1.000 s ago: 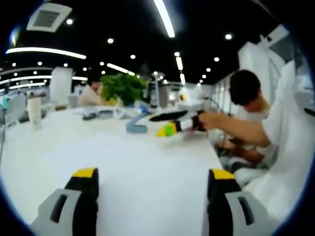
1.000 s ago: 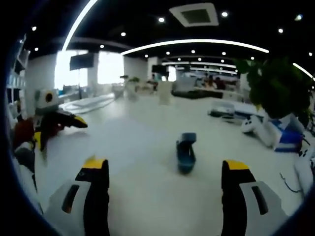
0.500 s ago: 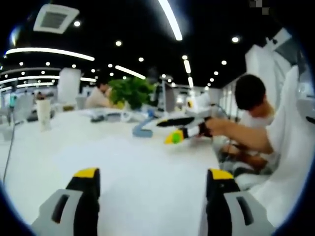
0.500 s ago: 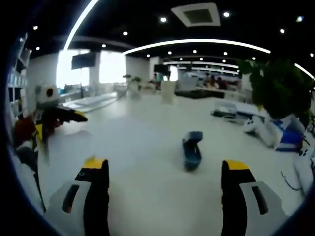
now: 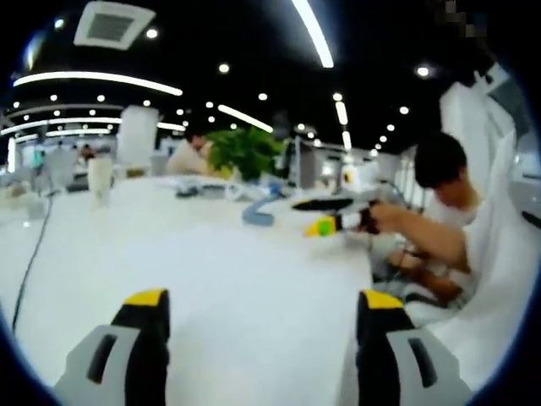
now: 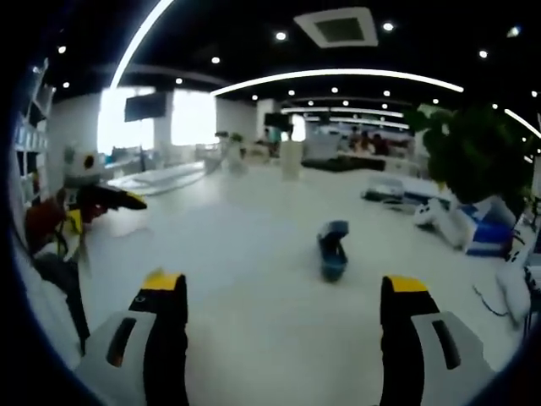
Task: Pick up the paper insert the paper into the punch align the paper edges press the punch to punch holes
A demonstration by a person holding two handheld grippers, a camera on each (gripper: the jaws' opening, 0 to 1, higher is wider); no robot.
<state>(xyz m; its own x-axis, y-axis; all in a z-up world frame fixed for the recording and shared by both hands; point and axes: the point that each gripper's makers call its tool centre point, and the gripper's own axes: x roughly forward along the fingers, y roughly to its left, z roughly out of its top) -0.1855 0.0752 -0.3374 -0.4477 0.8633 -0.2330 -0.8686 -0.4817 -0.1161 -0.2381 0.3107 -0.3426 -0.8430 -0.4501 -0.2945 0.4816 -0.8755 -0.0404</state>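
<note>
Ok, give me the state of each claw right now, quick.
Left claw: open, holding nothing, above the white table.
Right claw: open, holding nothing, facing the small blue hole punch.

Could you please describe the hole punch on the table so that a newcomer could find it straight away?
Start from the big white table and look to its open middle, ahead of the right gripper. The punch stands there alone, short of the leafy green plant. It is small and blue, while the things near the plant are mostly white.
</note>
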